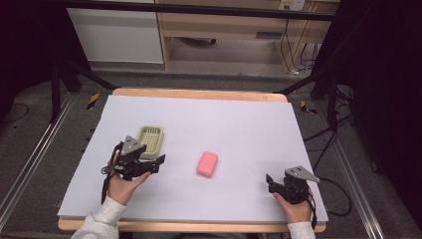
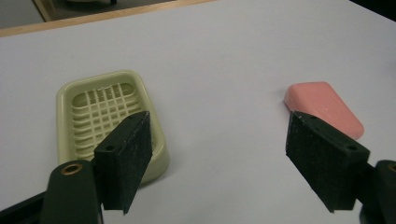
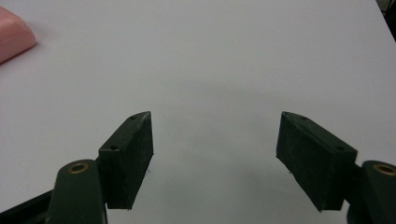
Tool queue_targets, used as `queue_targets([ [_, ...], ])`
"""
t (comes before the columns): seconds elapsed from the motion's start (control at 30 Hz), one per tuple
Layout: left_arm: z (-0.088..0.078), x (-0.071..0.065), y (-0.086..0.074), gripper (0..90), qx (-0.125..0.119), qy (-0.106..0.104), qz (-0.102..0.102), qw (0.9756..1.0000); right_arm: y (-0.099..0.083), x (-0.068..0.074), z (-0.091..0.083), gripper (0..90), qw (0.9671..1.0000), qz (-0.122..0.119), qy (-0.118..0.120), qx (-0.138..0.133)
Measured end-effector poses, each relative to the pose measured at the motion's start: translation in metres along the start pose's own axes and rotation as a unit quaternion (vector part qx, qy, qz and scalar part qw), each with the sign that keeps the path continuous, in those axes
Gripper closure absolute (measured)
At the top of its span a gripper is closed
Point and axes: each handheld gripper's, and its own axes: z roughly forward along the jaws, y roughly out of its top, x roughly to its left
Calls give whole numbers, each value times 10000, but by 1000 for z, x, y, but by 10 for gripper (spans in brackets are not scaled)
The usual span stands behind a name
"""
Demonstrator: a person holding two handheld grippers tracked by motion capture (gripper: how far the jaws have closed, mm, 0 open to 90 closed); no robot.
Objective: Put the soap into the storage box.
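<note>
A pink soap bar (image 1: 207,164) lies near the middle of the white table top (image 1: 239,124). A pale green soap dish (image 1: 151,140) with a grid floor sits left of it, empty. My left gripper (image 1: 154,164) hovers just in front of the dish, jaws wide apart with nothing between them. In the left gripper view the dish (image 2: 79,107) is behind the left jaw and the soap (image 2: 322,105) behind the right jaw. My right gripper (image 1: 271,182) rests near the front right of the table, open and empty; the soap (image 3: 13,37) shows at the upper left of the right gripper view.
The table's wooden edge (image 1: 199,93) borders the far side. Beyond it stand a wooden desk frame (image 1: 224,25) and a white cabinet (image 1: 117,35). Metal rails (image 1: 30,159) and cables (image 1: 328,144) run along the floor on both sides.
</note>
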Motion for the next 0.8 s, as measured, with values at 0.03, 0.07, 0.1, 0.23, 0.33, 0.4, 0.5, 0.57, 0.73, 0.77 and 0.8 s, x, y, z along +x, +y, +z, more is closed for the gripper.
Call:
queue_targets([
  [0.03,1,-2,1,226,7,-10,20,10000,0,0,0,273,10000,-2,-4,-3],
  [0.07,1,-2,1,226,7,-10,20,10000,0,0,0,273,10000,-2,-4,-3],
  [0.1,3,-5,3,226,3,-39,36,10000,0,0,0,275,10000,-19,-7,-5],
  [0.23,7,-10,7,225,-7,-85,50,10000,0,0,0,278,10000,-26,-9,6],
  [0.33,8,-12,8,225,-3,-111,69,9999,0,0,0,279,10000,-28,-10,-2],
  [0.4,11,-15,9,225,-17,-139,53,9999,0,0,0,280,10000,-27,-9,-9],
  [0.5,16,-20,12,225,-3,-161,87,9998,0,0,0,281,10000,-25,-4,-1],
  [0.57,17,-22,13,225,10,-164,106,9998,0,0,0,281,10000,-32,-15,-8],
  [0.73,24,-29,17,225,56,-206,150,9997,0,0,0,282,10000,-26,-9,-3],
  [0.77,26,-31,18,225,63,-220,158,9996,0,0,0,283,10000,-28,-10,-2],
  [0.8,27,-32,18,225,67,-228,172,9996,0,0,0,284,10000,-29,-13,-6],
])
